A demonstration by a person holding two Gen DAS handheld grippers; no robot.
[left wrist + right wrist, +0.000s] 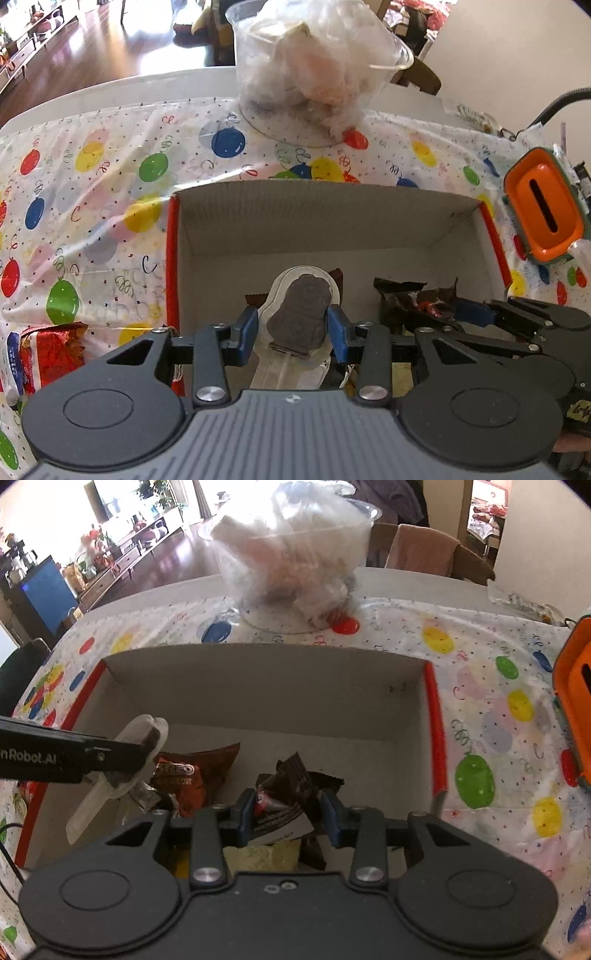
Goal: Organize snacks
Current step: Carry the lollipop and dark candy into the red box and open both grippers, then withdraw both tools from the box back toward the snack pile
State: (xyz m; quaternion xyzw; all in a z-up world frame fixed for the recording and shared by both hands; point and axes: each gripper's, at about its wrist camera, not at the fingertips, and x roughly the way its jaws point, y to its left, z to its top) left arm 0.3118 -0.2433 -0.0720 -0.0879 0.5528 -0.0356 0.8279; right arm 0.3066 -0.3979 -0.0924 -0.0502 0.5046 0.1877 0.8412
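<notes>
Left gripper (291,325), blue-padded and black-armed, clamped on a clear plastic blister pack with a dark chocolate figure inside (300,314), held above the open red-edged cardboard box with a pale inside (236,221). Right gripper (288,808), the same make, closed narrow on a crumpled dark brown snack wrapper with a red spot and a white label (284,797), also over the box. Seen from the right wrist: the blister pack (144,746) tilted in the other tongs at the left side of the box, just above an orange-and-brown Oreo packet (184,779) lying on the box floor. Below the right tongs, a yellowish-green wrapper (262,854), only partly visible. Beyond the box, on the white plastic tablecloth printed with coloured balloons (92,184), a clear plastic tub stuffed with white-wrapped items (314,70). At the right, an orange lid with a dark slot (543,210). At the left, outside the box, a shiny red foil packet (51,350).
</notes>
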